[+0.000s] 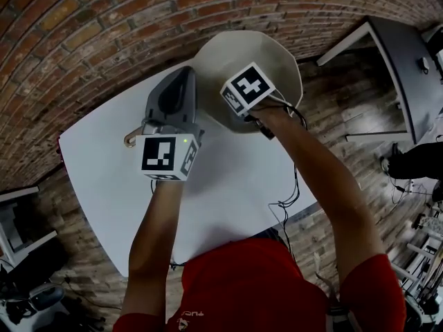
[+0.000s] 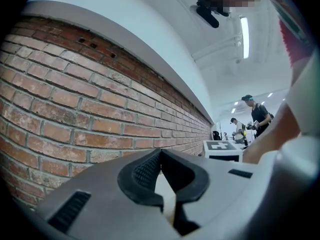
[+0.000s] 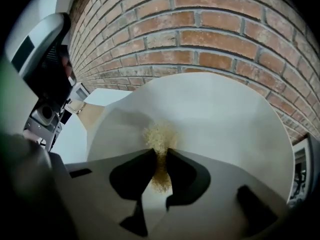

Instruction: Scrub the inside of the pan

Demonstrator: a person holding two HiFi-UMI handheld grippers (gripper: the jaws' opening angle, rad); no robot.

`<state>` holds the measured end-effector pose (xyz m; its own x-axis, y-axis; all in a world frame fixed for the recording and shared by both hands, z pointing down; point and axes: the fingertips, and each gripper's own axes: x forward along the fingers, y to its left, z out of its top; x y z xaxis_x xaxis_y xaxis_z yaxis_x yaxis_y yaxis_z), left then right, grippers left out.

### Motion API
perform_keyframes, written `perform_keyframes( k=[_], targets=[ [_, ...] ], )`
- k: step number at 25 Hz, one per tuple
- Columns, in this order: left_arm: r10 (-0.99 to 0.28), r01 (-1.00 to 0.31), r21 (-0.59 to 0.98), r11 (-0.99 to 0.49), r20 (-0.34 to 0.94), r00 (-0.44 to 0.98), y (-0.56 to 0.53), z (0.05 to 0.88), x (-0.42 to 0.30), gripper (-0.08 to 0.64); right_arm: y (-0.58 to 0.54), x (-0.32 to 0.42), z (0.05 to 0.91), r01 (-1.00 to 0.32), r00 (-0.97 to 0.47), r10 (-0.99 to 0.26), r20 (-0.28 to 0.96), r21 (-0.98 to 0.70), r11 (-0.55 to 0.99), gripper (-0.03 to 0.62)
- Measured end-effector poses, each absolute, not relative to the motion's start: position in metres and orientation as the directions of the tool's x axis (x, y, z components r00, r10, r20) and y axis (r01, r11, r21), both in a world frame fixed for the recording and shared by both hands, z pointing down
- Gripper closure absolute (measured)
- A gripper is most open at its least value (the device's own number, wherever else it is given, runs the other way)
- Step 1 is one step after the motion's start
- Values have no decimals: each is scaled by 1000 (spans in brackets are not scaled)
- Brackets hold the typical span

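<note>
A cream pan [image 1: 280, 61] is held tilted over the far edge of the white table [image 1: 228, 185]; its inside [image 3: 220, 119] faces my right gripper. My right gripper [image 1: 243, 92] is inside the pan, shut on a yellowish fibrous scrubber [image 3: 159, 136] that presses against the pan's inner wall. My left gripper [image 1: 176, 92] is beside the pan's left rim, and its jaws look closed on the pan handle [image 2: 167, 204]. The wooden end of the handle [image 1: 130, 140], with a ring, sticks out to the left and also shows in the right gripper view [image 3: 86, 113].
A brick wall [image 1: 104, 33] runs close behind the table. A grey desk [image 1: 408, 61] stands at the right, and a black cable [image 1: 285, 200] hangs off the table's right edge. Two people [image 2: 257, 115] stand far off along the wall.
</note>
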<state>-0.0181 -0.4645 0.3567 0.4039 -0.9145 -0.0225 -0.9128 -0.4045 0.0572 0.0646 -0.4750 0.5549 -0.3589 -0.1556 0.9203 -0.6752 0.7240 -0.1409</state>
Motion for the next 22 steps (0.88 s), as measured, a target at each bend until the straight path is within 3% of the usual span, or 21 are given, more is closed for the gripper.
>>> perform_keyframes(
  k=[10, 19, 22],
  targets=[
    [-912, -910, 60, -411, -36, 410, -458, 351, -15, 546, -503, 155, 554, -807, -206, -216, 955, -41, 589, 517],
    [-910, -908, 52, -415, -25, 414, -454, 354, -13, 546, -456, 89, 528, -708, -375, -152, 914, -177, 684, 517],
    [-908, -907, 51, -418, -18, 418, -453, 357, -11, 546, -442, 75, 535, -672, -366, -115, 923, -178, 718, 517]
  ],
)
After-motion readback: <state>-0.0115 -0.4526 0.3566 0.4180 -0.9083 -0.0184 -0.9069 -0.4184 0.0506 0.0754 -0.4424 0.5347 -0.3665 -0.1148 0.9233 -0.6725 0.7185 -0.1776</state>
